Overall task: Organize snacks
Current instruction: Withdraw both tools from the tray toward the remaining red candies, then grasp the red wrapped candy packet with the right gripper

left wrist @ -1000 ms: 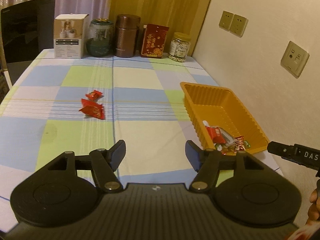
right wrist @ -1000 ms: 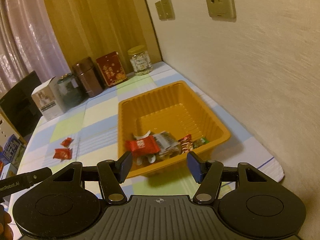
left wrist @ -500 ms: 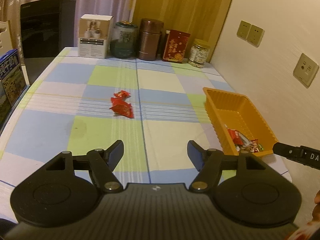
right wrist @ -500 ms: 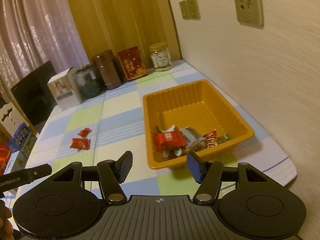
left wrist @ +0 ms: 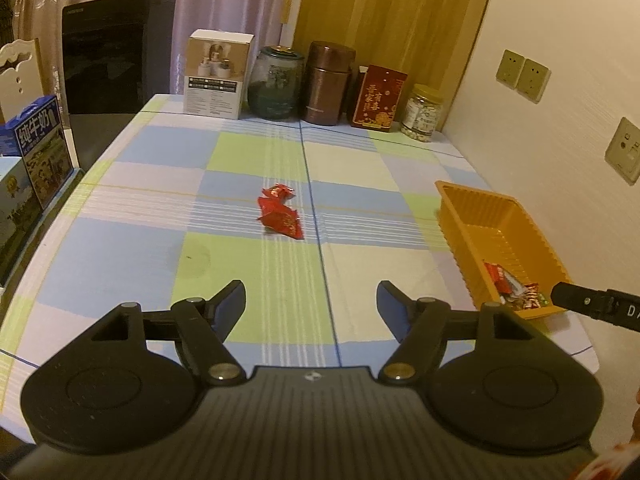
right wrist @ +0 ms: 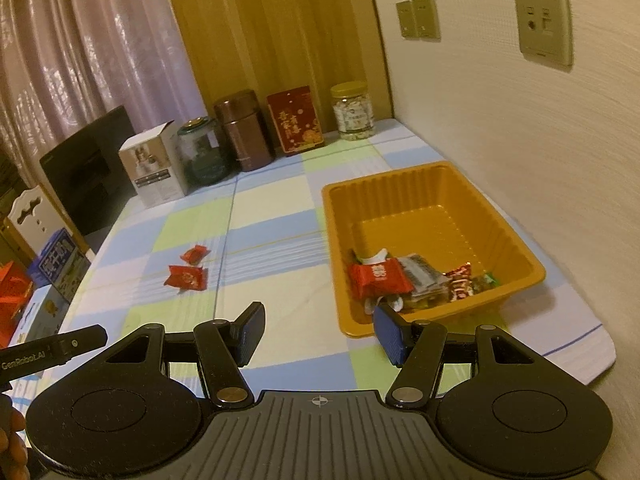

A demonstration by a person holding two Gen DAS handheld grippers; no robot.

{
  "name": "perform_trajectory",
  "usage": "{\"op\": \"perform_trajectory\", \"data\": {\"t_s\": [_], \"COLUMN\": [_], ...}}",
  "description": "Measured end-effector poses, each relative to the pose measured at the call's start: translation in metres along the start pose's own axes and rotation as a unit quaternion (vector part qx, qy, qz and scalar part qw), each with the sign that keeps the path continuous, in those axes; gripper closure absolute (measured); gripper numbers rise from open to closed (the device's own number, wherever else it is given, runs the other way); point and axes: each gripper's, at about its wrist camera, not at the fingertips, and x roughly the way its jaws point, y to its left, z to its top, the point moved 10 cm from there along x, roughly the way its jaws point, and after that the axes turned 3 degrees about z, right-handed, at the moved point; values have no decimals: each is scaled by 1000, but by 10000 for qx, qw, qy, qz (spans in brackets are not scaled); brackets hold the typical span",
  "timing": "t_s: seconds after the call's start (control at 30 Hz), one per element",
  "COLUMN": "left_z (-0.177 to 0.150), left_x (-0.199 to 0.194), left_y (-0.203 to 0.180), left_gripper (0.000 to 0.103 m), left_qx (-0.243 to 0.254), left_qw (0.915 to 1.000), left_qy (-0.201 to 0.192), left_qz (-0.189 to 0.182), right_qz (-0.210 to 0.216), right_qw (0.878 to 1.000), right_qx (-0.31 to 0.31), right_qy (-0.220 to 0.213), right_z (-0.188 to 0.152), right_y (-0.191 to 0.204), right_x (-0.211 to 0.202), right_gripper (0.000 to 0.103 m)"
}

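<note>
Two red snack packets lie apart from the tray in the middle of the checked tablecloth, a larger one (left wrist: 280, 222) (right wrist: 186, 277) and a smaller one (left wrist: 278, 192) (right wrist: 195, 254) just behind it. The orange tray (left wrist: 496, 236) (right wrist: 384, 184) sits at the table's right side by the wall, and several wrapped snacks (right wrist: 380, 276) (left wrist: 512, 284) are heaped at its near end. My left gripper (left wrist: 311, 294) hangs open over the near table, well short of the red packets, with nothing between its fingers. My right gripper (right wrist: 319, 314) is open and empty just before the tray's near left corner.
Along the back edge stand a white box (left wrist: 218, 76), a glass jar (left wrist: 276, 82), a brown canister (left wrist: 328, 84), a red tin (left wrist: 378, 98) and a small jar (left wrist: 422, 112). Milk cartons (left wrist: 38, 148) and a black chair back (left wrist: 116, 52) are at the left. The wall (right wrist: 520, 140) bounds the right.
Both grippers have drawn back and to the left, so the tray slid rightward in both views and more of the table shows. The left jaws have widened slightly.
</note>
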Motion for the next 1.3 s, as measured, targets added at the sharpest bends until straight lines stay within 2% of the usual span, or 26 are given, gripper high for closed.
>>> {"op": "perform_trajectory", "data": {"t_s": [0.37,0.77,1.07,1.3], "left_z": [11,32,43,43], "left_x": [14,46,86,125], "left_y": [31,64,81,96], "left_gripper": [32,32,32,32], "left_qx": [-20,-14,227,298], "left_qw": [9998,9995,9991,9985], "left_qy": [27,31,100,188], "left_qz": [191,313,343,414], "right_qz": [211,612,1078,1448], "right_qw": [9992,9926,9751,9520], "right_qx": [-298,-966,-1850,-2595], "right_qy": [157,418,571,729], "right_z": [1,0,-6,-16], "right_y": [30,73,111,135], "right_x": [31,93,157,209], "right_gripper": [43,43,43,43]}}
